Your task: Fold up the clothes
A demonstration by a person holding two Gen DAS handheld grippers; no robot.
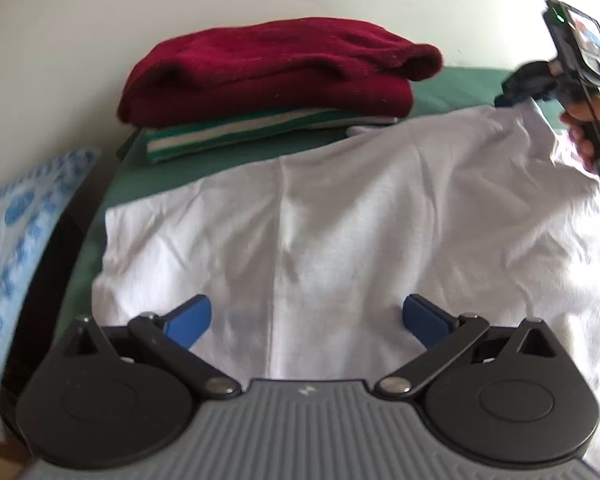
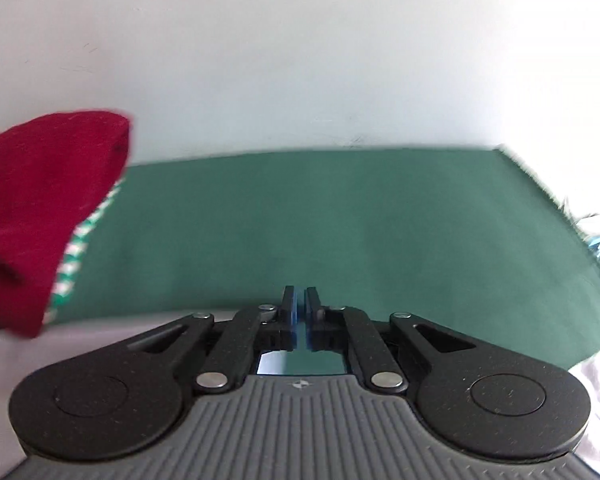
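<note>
Your left gripper point(image 1: 307, 320) hovers wide open over the white garment point(image 1: 340, 216); your right gripper point(image 2: 300, 312) is pinched closed at that garment's far corner, beside the maroon sweater point(image 1: 276, 68).

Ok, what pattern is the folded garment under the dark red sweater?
Green and white stripes, clearest in the left wrist view.

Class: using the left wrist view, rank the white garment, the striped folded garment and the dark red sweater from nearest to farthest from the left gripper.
1. White garment: spread flat right beneath the open left gripper.
2. Striped folded garment: farther back, to the left, at the bottom of the stack.
3. Dark red sweater: on top of the striped one, farthest back.
</note>
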